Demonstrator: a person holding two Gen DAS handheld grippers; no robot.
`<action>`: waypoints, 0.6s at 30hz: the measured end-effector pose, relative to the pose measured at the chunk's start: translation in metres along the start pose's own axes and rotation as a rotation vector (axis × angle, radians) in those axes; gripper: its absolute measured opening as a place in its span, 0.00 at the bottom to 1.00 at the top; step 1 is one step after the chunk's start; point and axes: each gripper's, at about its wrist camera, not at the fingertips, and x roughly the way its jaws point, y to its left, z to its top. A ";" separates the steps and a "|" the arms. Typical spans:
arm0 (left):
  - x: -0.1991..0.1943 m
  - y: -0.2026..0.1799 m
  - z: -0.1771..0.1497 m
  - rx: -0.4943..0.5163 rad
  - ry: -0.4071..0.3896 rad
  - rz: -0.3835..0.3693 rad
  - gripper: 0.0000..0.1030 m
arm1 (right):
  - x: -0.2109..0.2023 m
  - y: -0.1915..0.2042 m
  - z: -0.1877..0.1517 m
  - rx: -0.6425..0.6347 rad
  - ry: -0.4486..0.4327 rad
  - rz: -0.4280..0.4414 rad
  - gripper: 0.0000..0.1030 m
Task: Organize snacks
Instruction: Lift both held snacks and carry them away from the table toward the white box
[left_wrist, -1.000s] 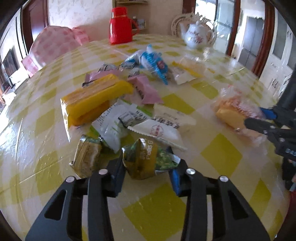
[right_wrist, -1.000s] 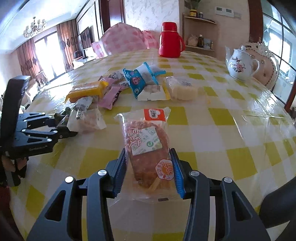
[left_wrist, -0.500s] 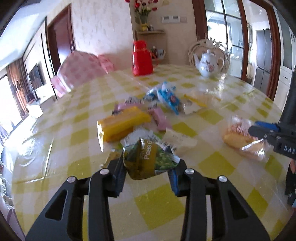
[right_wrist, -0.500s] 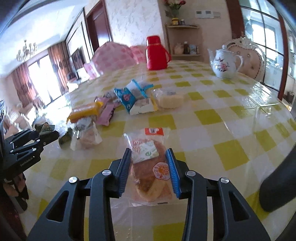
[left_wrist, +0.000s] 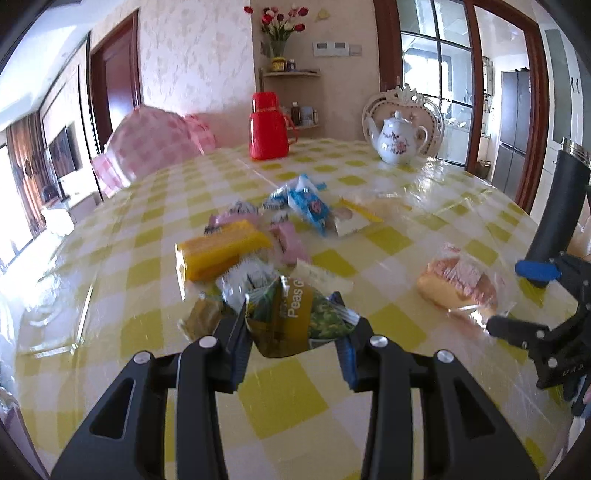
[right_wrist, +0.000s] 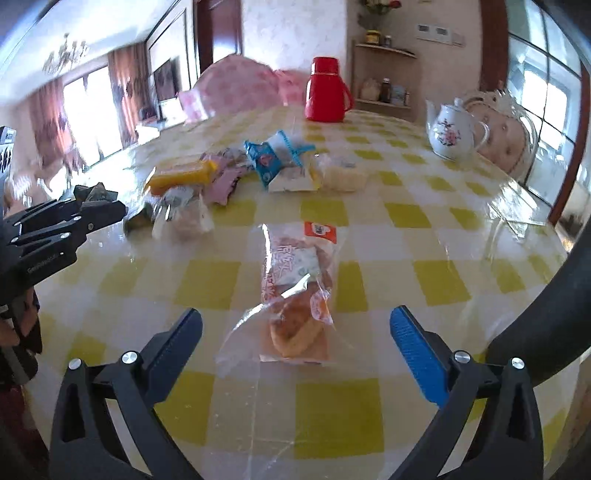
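My left gripper (left_wrist: 293, 325) is shut on a green and gold packet of peas (left_wrist: 295, 317), lifted a little off the yellow checked table (left_wrist: 280, 395). In the right wrist view my right gripper (right_wrist: 295, 328) has its jaws opening wide; the clear-wrapped bread (right_wrist: 295, 295) lies on the table between them, and neither pad touches it. The same bread (left_wrist: 458, 286) shows at the right of the left wrist view, by the right gripper (left_wrist: 517, 295). Behind lies a heap of snacks: a yellow bar (left_wrist: 221, 249), pink packets (left_wrist: 290, 242) and a blue packet (left_wrist: 308, 205).
A red thermos (left_wrist: 269, 127) and a white flowered teapot (left_wrist: 397, 142) stand at the far side of the table. A pink checked chair (left_wrist: 155, 146) sits behind the far left edge. The left gripper (right_wrist: 62, 225) shows at the left of the right wrist view.
The right gripper's jaws sprang apart and let go of the bread, which now rests on the table. The left gripper lifted the peas packet up from the heap and drew back.
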 end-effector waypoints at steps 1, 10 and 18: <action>0.001 0.001 -0.004 -0.008 0.009 -0.008 0.38 | 0.004 0.001 0.002 -0.015 0.021 -0.008 0.96; -0.007 0.001 -0.005 0.006 0.012 -0.013 0.38 | 0.064 0.009 0.020 -0.056 0.148 -0.061 0.46; -0.071 0.001 0.045 -0.015 -0.223 0.045 0.38 | -0.037 0.017 0.013 0.132 -0.282 -0.057 0.44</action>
